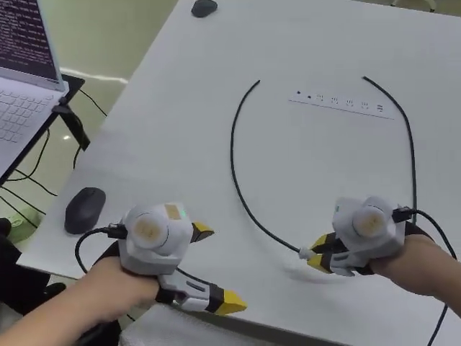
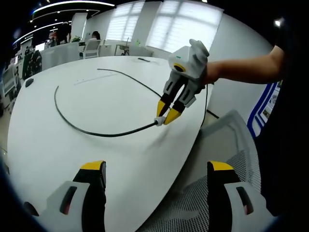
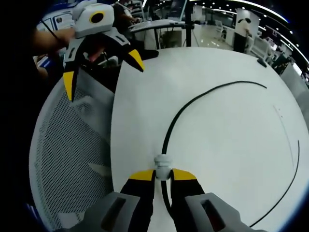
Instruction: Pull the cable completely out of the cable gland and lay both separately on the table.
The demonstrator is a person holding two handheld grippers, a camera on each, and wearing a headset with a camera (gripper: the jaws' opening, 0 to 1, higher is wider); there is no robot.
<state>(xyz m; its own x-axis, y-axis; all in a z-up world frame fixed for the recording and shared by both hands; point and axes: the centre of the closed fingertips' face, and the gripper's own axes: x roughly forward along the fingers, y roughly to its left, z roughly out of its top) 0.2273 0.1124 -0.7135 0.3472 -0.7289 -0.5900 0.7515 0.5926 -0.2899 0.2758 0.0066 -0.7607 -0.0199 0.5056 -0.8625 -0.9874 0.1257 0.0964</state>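
A long black cable (image 1: 234,162) curves across the white table (image 1: 180,130) and ends in a small white cable gland (image 1: 305,253) near the front edge. My right gripper (image 1: 318,256) is shut on the gland (image 3: 162,163), just above the table, and the cable (image 3: 193,104) runs away from its jaws. In the left gripper view, the right gripper (image 2: 165,114) pinches the gland (image 2: 158,121) at the cable's end. My left gripper (image 1: 216,267) stands open and holds nothing at the table's front-left edge, well apart from the gland. Its own jaws (image 2: 155,166) are spread wide.
A second black cable (image 1: 408,130) lies at the right, beside a white strip with small markings (image 1: 338,101). A dark mouse (image 1: 84,209) and a laptop (image 1: 21,72) sit at the left, and another mouse (image 1: 204,7) at the far edge. A mesh chair (image 3: 72,145) stands below the front edge.
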